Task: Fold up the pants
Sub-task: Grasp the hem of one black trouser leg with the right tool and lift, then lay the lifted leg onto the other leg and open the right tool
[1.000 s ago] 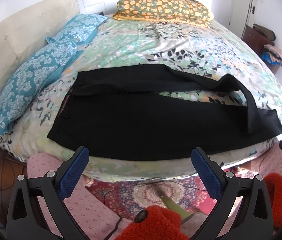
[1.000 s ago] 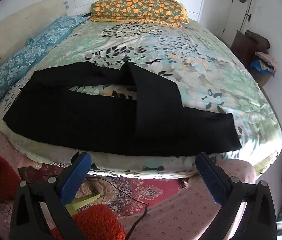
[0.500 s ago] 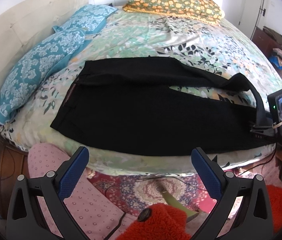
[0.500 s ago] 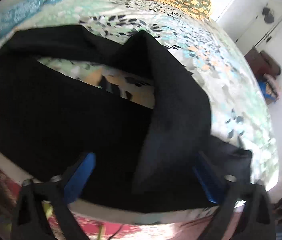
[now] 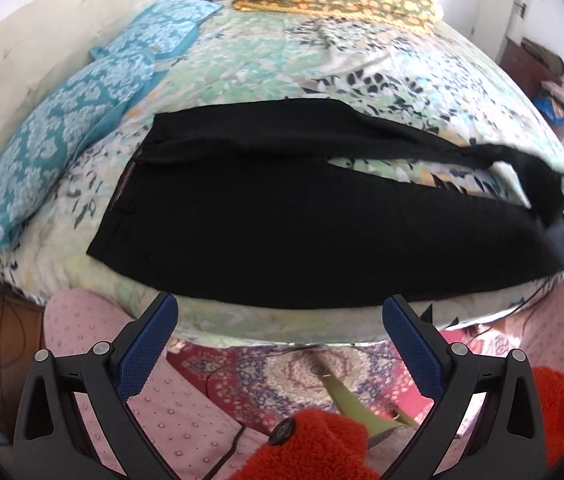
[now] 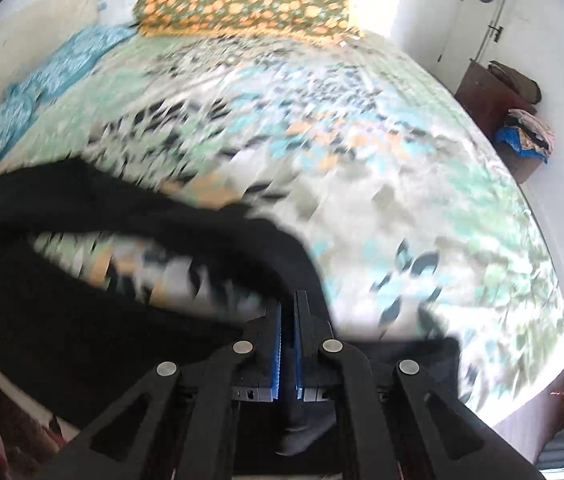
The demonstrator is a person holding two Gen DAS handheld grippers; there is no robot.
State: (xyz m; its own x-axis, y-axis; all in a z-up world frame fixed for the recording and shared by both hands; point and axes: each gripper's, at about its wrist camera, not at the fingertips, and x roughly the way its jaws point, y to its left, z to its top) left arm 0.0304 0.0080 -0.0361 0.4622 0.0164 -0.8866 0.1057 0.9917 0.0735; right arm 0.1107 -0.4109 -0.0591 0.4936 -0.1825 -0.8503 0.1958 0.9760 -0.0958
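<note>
- Our right claw (image 6: 289, 312) has come down onto the pants (image 5: 282, 216) since half a second ago, when its blue pads stood wide apart over the cloth; now they are pressed together with black fabric clamped between them.
- What it grips is the far leg (image 6: 266, 240), near its cuff end, the part that lay doubled back across the near leg. From the left view that end now looks lifted off the bed (image 5: 321, 52), pulled thin toward the right edge.
- The right view is smeared by motion, so we judge the claw is already pulling the leg.
- Our left claw (image 5: 280, 312) hangs off the bed's near edge over the rug (image 5: 282, 368), its pads wide apart and holding nothing, much as a second ago.
- The pants lie lengthwise along the near side of the bed, waistband (image 5: 122, 188) to the left by the blue pillows (image 5: 62, 132).
- For the task, this reads as straightening the crooked leg, so folding proper has not yet begun.
</note>
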